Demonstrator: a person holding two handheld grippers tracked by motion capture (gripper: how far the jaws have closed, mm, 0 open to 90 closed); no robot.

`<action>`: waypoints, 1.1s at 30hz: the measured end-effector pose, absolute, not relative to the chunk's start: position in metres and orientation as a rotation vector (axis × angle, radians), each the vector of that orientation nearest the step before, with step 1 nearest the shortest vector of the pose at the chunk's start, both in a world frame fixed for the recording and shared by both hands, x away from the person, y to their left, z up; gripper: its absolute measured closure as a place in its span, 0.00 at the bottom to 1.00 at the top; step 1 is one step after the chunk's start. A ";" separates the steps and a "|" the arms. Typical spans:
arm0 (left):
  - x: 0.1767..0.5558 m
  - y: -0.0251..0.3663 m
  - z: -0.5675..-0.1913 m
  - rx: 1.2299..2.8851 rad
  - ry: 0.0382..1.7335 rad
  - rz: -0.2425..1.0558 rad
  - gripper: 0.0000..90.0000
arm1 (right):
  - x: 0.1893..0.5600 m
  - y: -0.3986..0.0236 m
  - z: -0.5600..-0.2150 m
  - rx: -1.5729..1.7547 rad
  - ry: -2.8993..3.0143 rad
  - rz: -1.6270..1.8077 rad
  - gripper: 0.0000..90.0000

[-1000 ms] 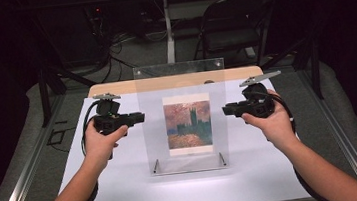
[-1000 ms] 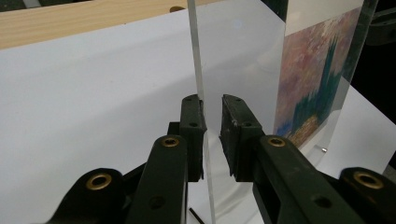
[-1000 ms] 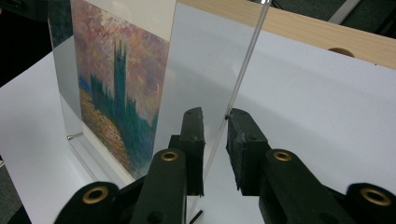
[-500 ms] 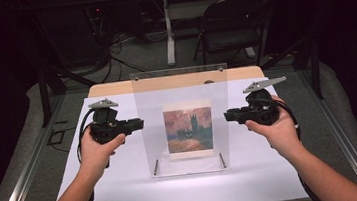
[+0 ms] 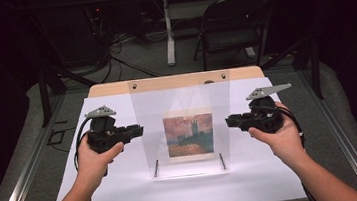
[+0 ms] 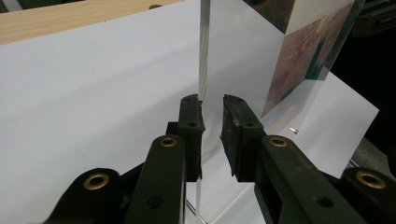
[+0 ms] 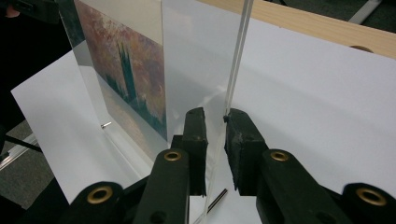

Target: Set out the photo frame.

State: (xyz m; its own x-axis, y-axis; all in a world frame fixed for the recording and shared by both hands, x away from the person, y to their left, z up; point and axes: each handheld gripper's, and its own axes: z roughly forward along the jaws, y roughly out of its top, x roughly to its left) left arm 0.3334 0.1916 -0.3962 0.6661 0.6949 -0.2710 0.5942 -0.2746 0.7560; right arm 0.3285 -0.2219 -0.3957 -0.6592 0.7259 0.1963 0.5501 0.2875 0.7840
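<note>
The upright frame [image 5: 183, 125] is clear, glossy acrylic holding a matt printed picture [image 5: 189, 135]. The tabletop [image 5: 174, 82] is pale wood under a smooth, matt white sheet [image 5: 125, 186]. Each tool, left [image 6: 211, 126] and right [image 7: 215, 128], has matt black plastic jaws with rough pads and brass-coloured rivets.

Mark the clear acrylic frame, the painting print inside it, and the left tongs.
Clear acrylic frame [image 5: 180, 92]: high view, on the bare upper panel above the picture.
Painting print [image 5: 189, 135]: high view, middle of the picture.
Left tongs [image 6: 212, 133]: left gripper view, midway between the two black tips that straddle the frame's edge.
</note>
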 end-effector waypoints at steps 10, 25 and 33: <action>0.322 0.193 -0.400 1.963 0.967 0.118 0.82 | 0.315 -0.224 -0.399 1.159 2.356 1.348 0.85; 0.316 0.192 -0.404 1.947 0.950 0.097 0.77 | 0.306 -0.224 -0.401 1.139 2.355 1.373 0.82; 0.316 0.196 -0.406 1.944 0.968 0.088 0.67 | 0.307 -0.226 -0.403 1.137 2.351 1.385 0.74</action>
